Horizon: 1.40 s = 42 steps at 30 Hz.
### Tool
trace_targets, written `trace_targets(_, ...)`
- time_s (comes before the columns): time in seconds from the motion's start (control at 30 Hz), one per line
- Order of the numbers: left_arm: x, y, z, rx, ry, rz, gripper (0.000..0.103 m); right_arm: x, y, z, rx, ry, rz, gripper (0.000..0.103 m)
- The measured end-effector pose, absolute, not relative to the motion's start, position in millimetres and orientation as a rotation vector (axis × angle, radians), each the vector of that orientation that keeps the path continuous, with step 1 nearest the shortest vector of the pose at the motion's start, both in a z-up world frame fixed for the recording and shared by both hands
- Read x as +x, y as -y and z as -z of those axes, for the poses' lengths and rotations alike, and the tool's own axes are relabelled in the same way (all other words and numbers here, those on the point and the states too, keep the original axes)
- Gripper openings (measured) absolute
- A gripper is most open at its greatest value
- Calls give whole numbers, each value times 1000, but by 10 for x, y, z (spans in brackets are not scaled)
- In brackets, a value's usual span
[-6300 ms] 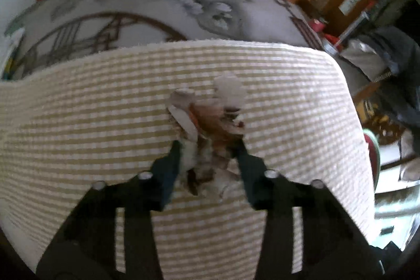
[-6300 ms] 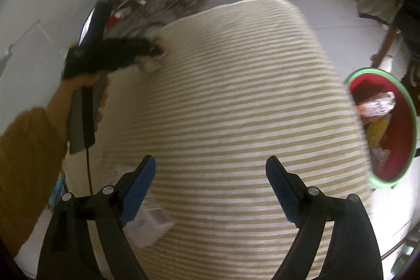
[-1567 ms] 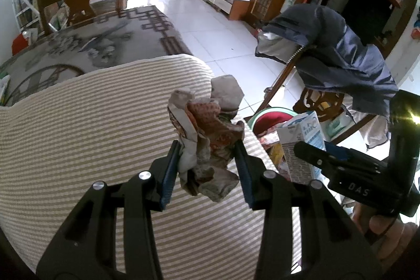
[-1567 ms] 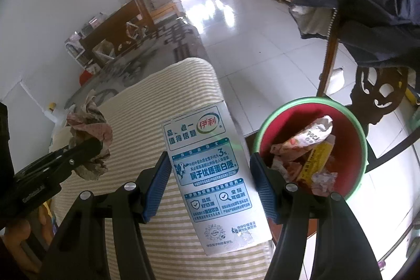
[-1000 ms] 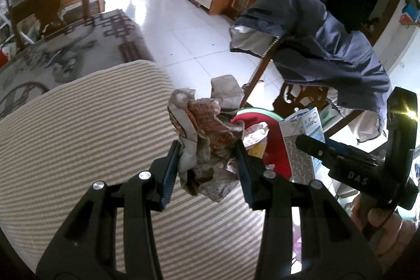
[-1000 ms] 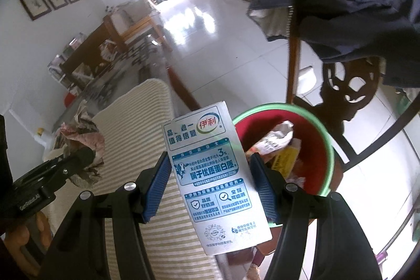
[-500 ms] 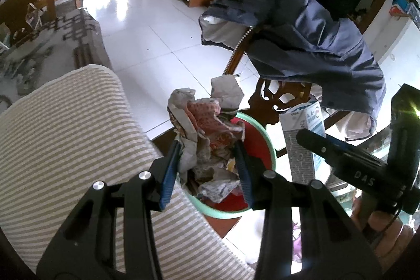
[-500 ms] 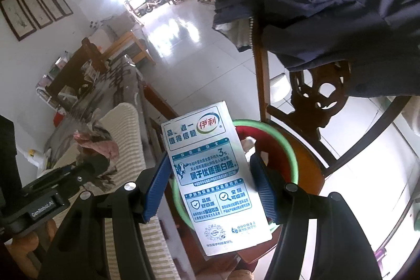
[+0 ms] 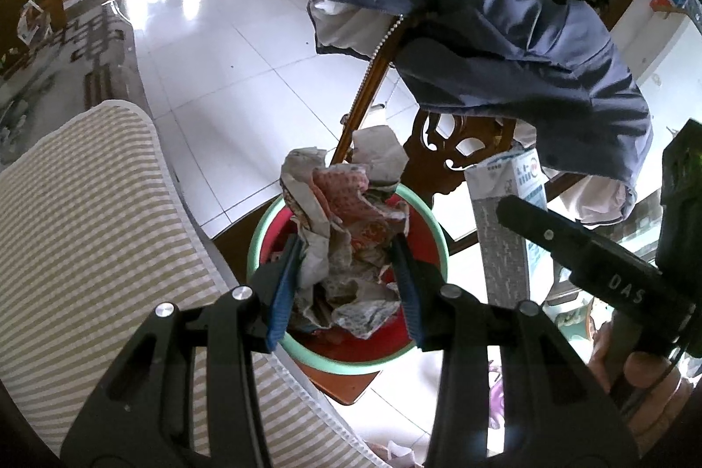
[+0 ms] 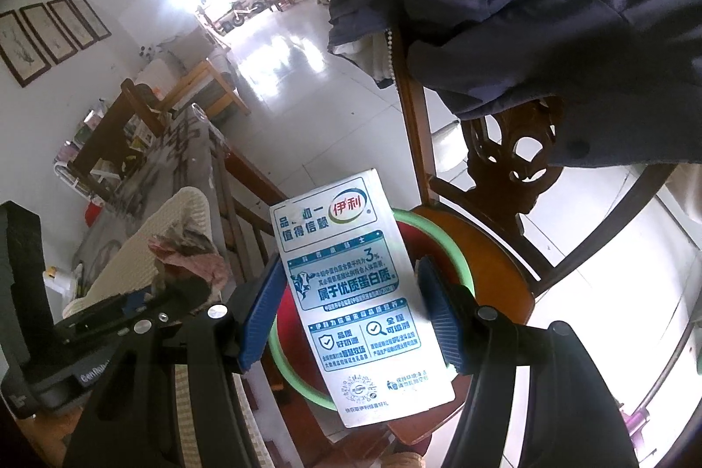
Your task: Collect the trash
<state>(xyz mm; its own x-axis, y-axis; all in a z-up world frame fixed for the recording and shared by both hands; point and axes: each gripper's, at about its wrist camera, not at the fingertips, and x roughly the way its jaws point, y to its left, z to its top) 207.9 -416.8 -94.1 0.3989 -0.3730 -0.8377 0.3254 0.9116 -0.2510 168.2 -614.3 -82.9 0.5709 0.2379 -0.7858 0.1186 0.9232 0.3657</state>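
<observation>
My left gripper (image 9: 346,270) is shut on a crumpled wad of paper trash (image 9: 346,222) and holds it right above a red bin with a green rim (image 9: 421,205) that stands on a wooden chair seat. My right gripper (image 10: 351,305) is shut on a flattened white milk carton (image 10: 351,292) with blue print, held over the same bin (image 10: 456,248). In the left wrist view the carton (image 9: 504,213) and the right gripper show at the right. In the right wrist view the left gripper with the wad (image 10: 188,253) shows at the left.
A striped cream cushion (image 9: 87,226) lies to the left of the bin. A dark carved wooden chair (image 9: 456,143) with a blue jacket (image 9: 504,29) draped over its back stands behind the bin. White tiled floor (image 9: 219,42) lies beyond.
Both grippers have moved from over the striped cushion to above the red bin, each still holding its piece of trash. The bin now lies directly under the paper wad.
</observation>
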Motion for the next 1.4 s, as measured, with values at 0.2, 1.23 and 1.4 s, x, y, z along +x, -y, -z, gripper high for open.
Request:
trace_targets(0.2, 2107, 4201, 991, -45, -1084, 443, 47, 1707, 6145, 834, 410, -969, -74, 62)
trace_targets(1.23, 1505, 2349, 536, -97, -855, 304, 86, 1317, 4487, 573, 338, -914, -90, 88)
trace_targets(1.4, 1226, 1798, 347, -99, -781, 268, 88, 1100, 3935, 440, 289, -848, -88, 90)
